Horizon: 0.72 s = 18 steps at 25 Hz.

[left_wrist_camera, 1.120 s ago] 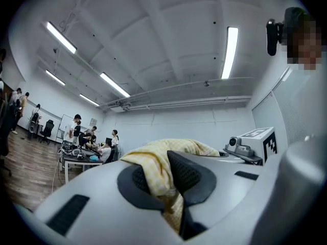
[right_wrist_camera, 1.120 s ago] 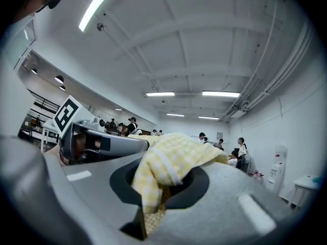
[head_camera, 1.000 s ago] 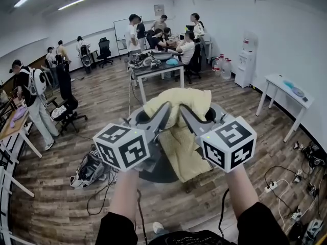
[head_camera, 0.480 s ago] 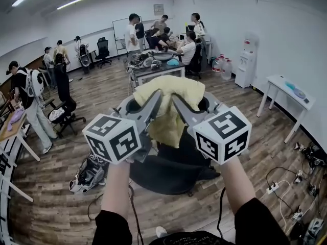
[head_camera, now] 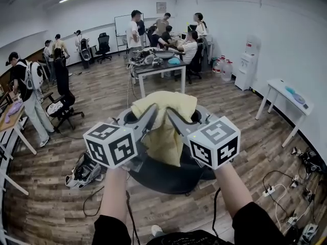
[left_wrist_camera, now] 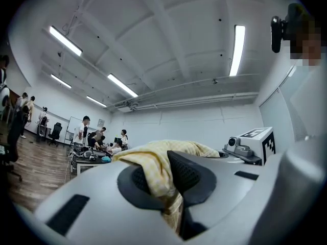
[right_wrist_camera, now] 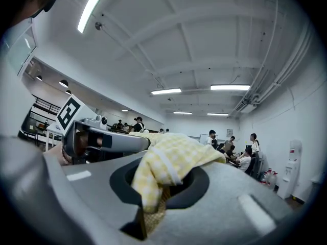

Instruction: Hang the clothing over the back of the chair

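Room: wood-plank floor (head_camera: 102, 101), black chair (head_camera: 168, 175) beneath you.
Grip: your left hand-held gripper (head_camera: 152, 111) and right hand-held gripper (head_camera: 171, 113) each pinch the yellow checked fabric garment (head_camera: 166, 134).
Progress: held aloft, not yet draped.

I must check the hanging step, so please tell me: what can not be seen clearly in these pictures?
- The chair: head view; the yellow cloth, the left gripper and the right gripper cover most of it, so its back cannot be told.
- The chair is outside both gripper views.
- The cloth's lower part: both gripper views; each gripper's own body hides it.
- Things on the far table: head view; too small.
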### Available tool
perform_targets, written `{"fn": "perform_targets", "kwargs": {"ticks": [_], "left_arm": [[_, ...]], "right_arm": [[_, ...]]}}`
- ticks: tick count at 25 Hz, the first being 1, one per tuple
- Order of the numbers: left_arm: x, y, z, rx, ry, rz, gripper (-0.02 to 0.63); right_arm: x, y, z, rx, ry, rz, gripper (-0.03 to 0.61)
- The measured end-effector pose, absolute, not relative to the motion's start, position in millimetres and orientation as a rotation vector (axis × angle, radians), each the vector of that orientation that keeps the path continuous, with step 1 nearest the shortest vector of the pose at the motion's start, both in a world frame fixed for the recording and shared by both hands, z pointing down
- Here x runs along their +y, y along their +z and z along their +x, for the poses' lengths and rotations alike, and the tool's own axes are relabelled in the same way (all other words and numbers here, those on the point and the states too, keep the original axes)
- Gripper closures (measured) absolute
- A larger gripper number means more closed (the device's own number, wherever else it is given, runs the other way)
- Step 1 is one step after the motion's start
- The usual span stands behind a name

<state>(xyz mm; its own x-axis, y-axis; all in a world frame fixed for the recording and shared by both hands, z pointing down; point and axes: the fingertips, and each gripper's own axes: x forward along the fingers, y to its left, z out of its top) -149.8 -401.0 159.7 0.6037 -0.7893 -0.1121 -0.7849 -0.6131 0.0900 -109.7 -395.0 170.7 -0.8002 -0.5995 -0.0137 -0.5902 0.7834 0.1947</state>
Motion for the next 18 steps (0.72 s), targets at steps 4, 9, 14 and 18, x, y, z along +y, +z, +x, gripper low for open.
{"fn": "perform_targets", "kwargs": {"ticks": [4, 9, 14, 18], "left_arm": [[-386, 170, -148, -1.351, -0.217, 2.771, 0.575], [-371, 182, -143, -1.337, -0.226, 2.740, 0.575], [-354, 186, -141, -1.341, -0.236, 2.720, 0.575], [-341, 187, -135, -1.346, -0.252, 2.703, 0.575]], "right_arm": [[-380, 182, -106, -2.926, -0.256, 0.914, 0.540], [-364, 193, -102, -2.922, -0.222, 0.892, 0.540], [-348, 197, -99, -2.932, -0.217, 0.852, 0.540], [-335, 198, -93, -2.937, -0.215, 0.815, 0.540]]}}
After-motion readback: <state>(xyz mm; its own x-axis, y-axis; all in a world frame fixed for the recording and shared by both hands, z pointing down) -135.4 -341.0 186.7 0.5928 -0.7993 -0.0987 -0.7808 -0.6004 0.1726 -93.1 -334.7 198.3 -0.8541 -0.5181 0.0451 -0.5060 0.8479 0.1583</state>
